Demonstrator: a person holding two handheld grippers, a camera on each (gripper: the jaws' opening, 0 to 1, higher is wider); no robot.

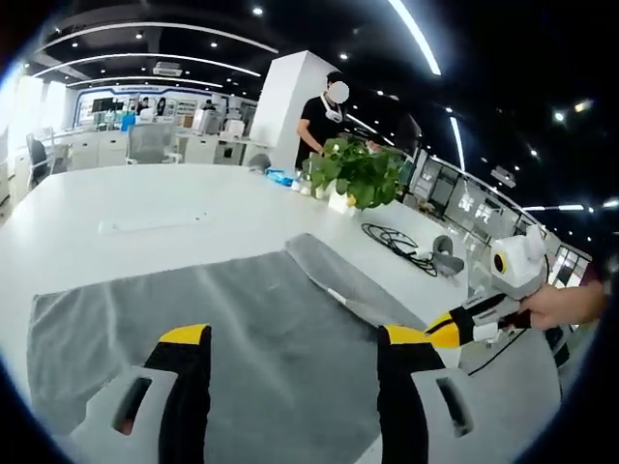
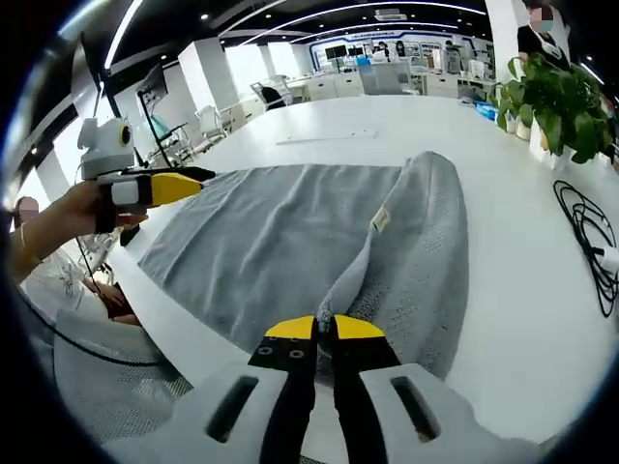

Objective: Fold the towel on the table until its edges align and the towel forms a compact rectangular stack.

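Right gripper [image 2: 324, 329] pinched the grey towel's [image 2: 271, 232] edge; its small label [image 2: 381, 219], at twelve o'clock, was unreadable. Left gripper [image 1: 292, 335] hovered open above it.

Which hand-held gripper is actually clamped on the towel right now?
The right hand-held gripper: its jaws are shut on a raised edge of the grey towel. The left hand-held gripper hangs open above the flat towel, gripping nothing.

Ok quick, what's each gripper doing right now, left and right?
Left gripper: tongs open, above the gray towel, holding nothing.
Right gripper: tongs shut on the towel's edge, lifting it.
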